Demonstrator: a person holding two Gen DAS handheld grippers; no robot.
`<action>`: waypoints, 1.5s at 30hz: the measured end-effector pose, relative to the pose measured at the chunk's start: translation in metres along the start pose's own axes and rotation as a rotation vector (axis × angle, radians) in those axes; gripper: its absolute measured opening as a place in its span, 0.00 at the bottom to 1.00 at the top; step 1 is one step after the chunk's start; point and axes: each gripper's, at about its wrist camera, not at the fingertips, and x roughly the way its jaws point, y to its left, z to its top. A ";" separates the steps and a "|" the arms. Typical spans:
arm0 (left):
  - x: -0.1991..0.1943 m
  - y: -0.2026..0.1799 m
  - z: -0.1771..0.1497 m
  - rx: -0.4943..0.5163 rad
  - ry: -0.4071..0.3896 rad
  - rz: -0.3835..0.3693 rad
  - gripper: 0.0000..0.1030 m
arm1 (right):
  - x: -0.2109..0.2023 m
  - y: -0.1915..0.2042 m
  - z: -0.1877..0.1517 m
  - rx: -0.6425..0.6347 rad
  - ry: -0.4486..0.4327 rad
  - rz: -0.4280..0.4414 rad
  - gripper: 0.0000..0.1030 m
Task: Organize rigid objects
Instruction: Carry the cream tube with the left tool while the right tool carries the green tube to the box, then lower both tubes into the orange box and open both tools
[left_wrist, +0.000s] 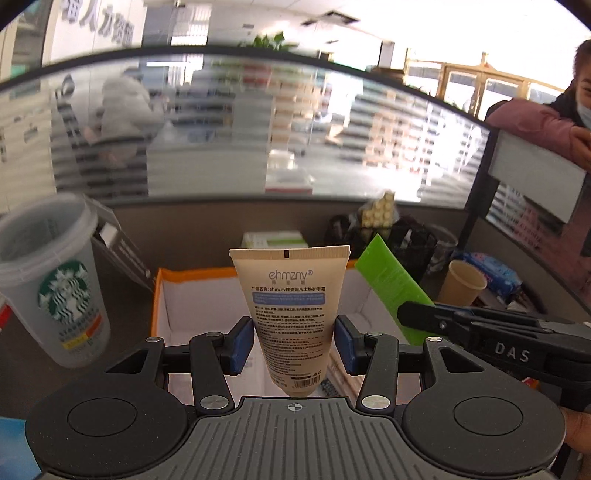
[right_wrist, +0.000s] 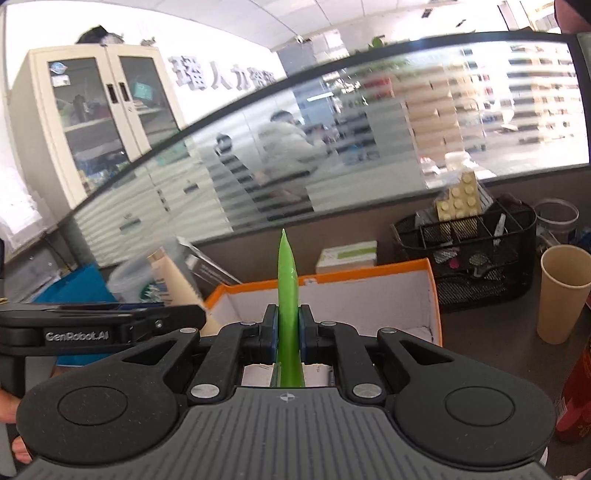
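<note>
My left gripper (left_wrist: 294, 341) is shut on a beige hand-cream tube (left_wrist: 291, 306), held upright with its flat crimped end up, above an orange-edged white box (left_wrist: 192, 295). My right gripper (right_wrist: 288, 328) is shut on a green tube (right_wrist: 287, 295), seen edge-on with the crimp up, also over the box (right_wrist: 369, 291). The green tube (left_wrist: 391, 284) and the right gripper's body show at the right of the left wrist view. The beige tube (right_wrist: 177, 280) shows at the left of the right wrist view.
A translucent Starbucks cup (left_wrist: 55, 284) stands left of the box. A black mesh desk organizer (right_wrist: 472, 254) and a brown paper cup (right_wrist: 565, 291) stand to the right. A small white-green box (right_wrist: 347, 256) sits behind, against the grey partition. A red can (right_wrist: 576, 391) is at far right.
</note>
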 end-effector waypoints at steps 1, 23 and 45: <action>0.008 0.001 -0.002 -0.002 0.020 -0.001 0.44 | 0.008 -0.004 -0.001 -0.001 0.018 -0.015 0.10; 0.101 0.002 -0.008 0.011 0.281 0.007 0.44 | 0.093 -0.025 -0.014 -0.130 0.271 -0.225 0.10; 0.136 0.003 -0.007 -0.012 0.361 0.073 0.44 | 0.108 -0.011 -0.024 -0.278 0.357 -0.287 0.11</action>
